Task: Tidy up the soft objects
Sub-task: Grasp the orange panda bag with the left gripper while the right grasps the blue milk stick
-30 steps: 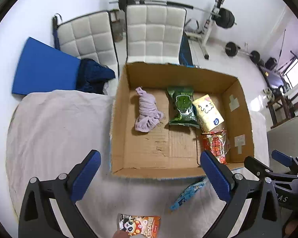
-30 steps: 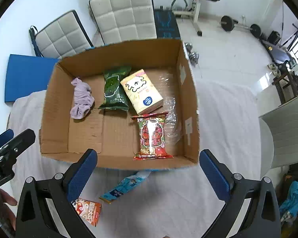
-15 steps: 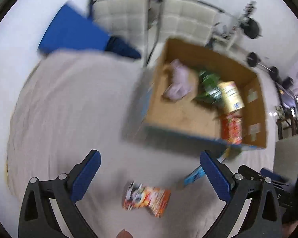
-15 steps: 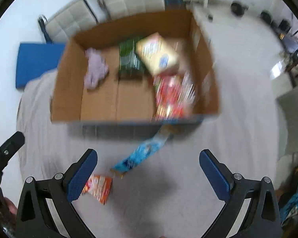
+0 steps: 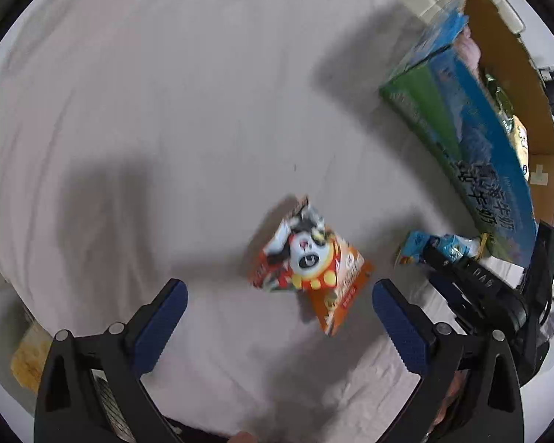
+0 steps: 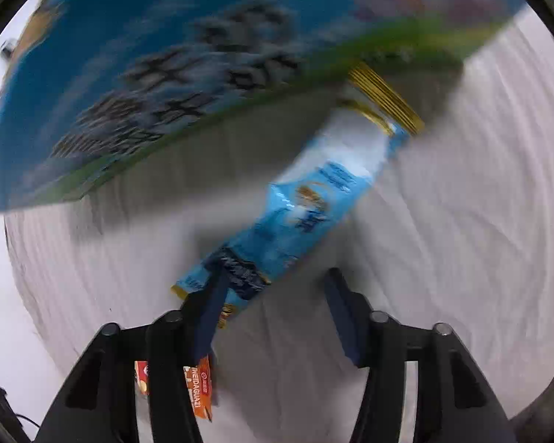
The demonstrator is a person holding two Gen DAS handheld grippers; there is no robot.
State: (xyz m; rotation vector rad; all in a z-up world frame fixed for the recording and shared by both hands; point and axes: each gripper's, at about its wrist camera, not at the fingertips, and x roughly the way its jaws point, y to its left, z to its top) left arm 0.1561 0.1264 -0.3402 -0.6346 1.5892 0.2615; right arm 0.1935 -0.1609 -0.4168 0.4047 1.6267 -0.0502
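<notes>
The blue packet (image 6: 299, 217) lay on the cloth-covered desk (image 6: 461, 221), just beside the box (image 6: 203, 74) at its 11 o'clock. The right gripper (image 6: 273, 306) had just been closing, its left pad over the packet's lower end, not yet pinching; it could slip. The left gripper (image 5: 277, 317), wide open and empty, hovered at 6 o'clock of the orange packet (image 5: 310, 262).

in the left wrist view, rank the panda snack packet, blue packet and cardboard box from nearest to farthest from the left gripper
From the left gripper:
1. Panda snack packet, just ahead between the fingers.
2. Blue packet, off to the right by the box.
3. Cardboard box, upper right.
</notes>
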